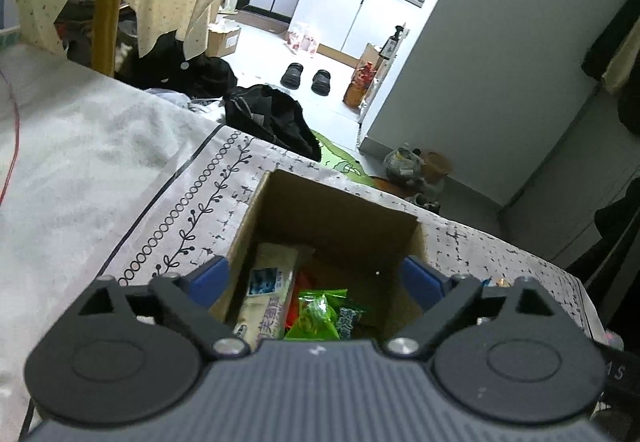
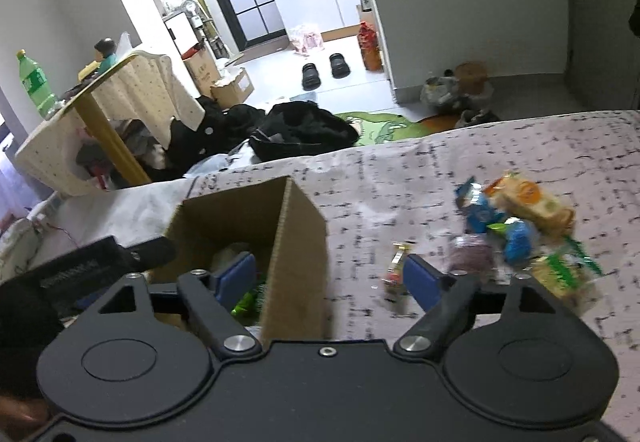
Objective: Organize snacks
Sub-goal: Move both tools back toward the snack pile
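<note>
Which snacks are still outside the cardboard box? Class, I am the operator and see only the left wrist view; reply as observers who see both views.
Observer: A pile of snacks lies on the patterned cloth, to the right of the cardboard box.
Operator: Is the right gripper holding one?
Observer: No. The right gripper is open and empty, with the box's right wall between its fingers.
Operator: Is anything lying apart from the pile?
Observer: Yes, one small packet lies alone between the box and the pile.
</note>
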